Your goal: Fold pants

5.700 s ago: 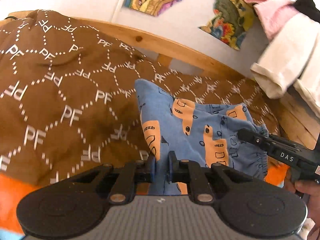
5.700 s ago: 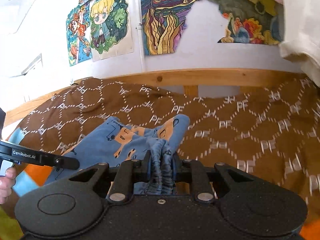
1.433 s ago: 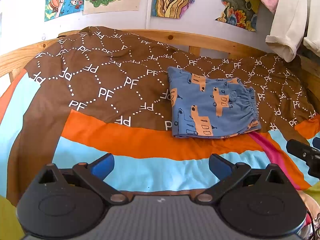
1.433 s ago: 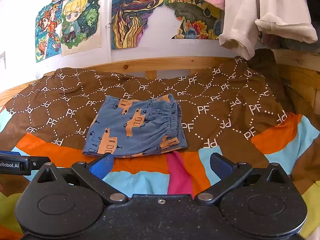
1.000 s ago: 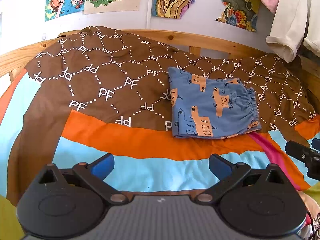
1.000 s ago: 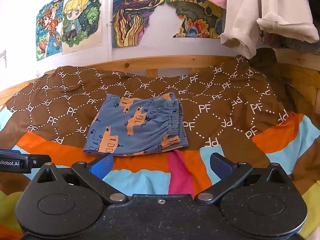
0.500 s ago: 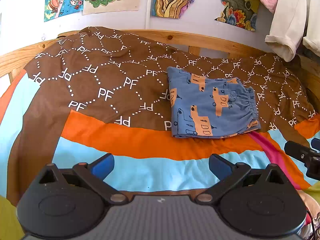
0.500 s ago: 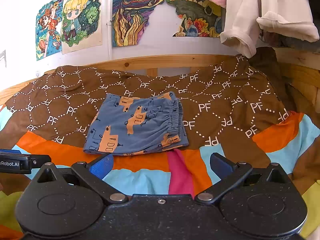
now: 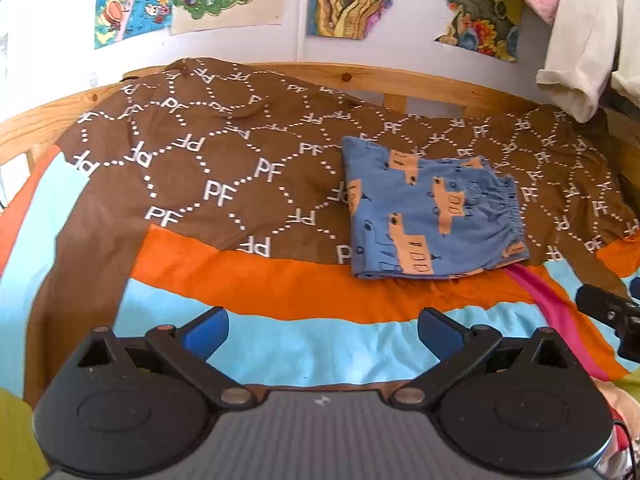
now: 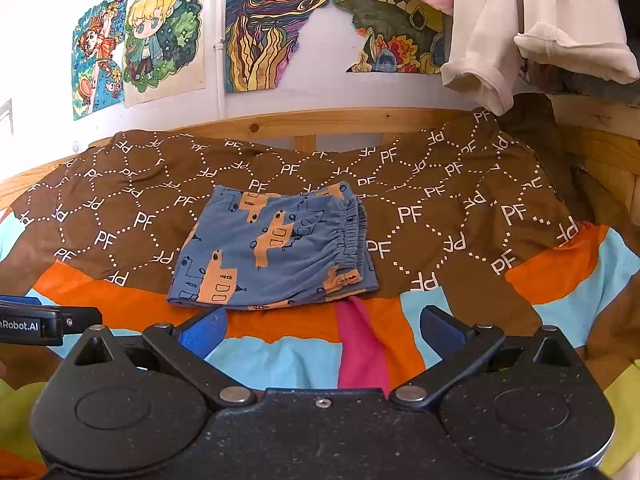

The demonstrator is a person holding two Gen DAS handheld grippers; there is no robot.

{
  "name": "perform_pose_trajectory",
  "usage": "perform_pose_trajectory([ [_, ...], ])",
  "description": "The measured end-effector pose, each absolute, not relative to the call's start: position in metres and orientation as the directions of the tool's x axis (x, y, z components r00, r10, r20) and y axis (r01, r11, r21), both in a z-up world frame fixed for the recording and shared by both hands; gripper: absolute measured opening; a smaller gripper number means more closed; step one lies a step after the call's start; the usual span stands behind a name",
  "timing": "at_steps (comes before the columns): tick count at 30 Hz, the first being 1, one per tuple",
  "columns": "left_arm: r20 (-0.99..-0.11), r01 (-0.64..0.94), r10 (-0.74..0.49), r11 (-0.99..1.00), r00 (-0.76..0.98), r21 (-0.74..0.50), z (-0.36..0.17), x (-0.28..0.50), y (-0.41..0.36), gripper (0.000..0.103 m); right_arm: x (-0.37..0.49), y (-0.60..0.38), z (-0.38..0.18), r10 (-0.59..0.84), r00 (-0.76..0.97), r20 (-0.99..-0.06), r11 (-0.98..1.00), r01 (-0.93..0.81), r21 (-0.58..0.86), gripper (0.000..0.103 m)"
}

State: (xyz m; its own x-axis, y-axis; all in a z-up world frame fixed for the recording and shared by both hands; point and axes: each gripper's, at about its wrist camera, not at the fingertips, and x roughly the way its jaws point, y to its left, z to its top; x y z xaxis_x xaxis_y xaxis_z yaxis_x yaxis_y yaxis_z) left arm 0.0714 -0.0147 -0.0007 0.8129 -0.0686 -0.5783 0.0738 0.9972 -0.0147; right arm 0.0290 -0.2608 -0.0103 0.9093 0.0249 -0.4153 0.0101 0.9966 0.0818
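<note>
pants (image 10: pixel 272 248) lie folded flat on bedspread (image 10: pixel 460 208) | left gripper (image 9: pixel 322 330) spread, empty | right gripper (image 10: pixel 322 330) spread, empty | task looks done

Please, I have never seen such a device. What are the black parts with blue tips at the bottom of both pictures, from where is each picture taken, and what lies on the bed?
No robot is here: a person carries one hand-held gripper in each hand, and a fisheye camera on each looks forward along its two fingers. The black shape low in each picture is that tool's own body.

One picture comes from the left hand-held gripper, the other from the right hand-held gripper. Both stand wide open and hold nothing.

On the bed, over a brown and striped blanket, lie blue pants with orange shapes, folded into a flat packet. Neither tool touches them. Drawings and hanging clothes are on the wall behind.
</note>
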Motion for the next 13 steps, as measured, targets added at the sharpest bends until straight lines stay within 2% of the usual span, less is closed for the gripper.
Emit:
perform_pose_trajectory([
  [13, -0.577, 0.107, -0.081, 0.994, 0.813, 0.011, -0.0003, 0.0687, -0.0174, 0.103, 0.0291, -0.2608, -0.0103, 0.026, 0.909, -0.417, 0.997, 0.01, 0.083, 0.102],
])
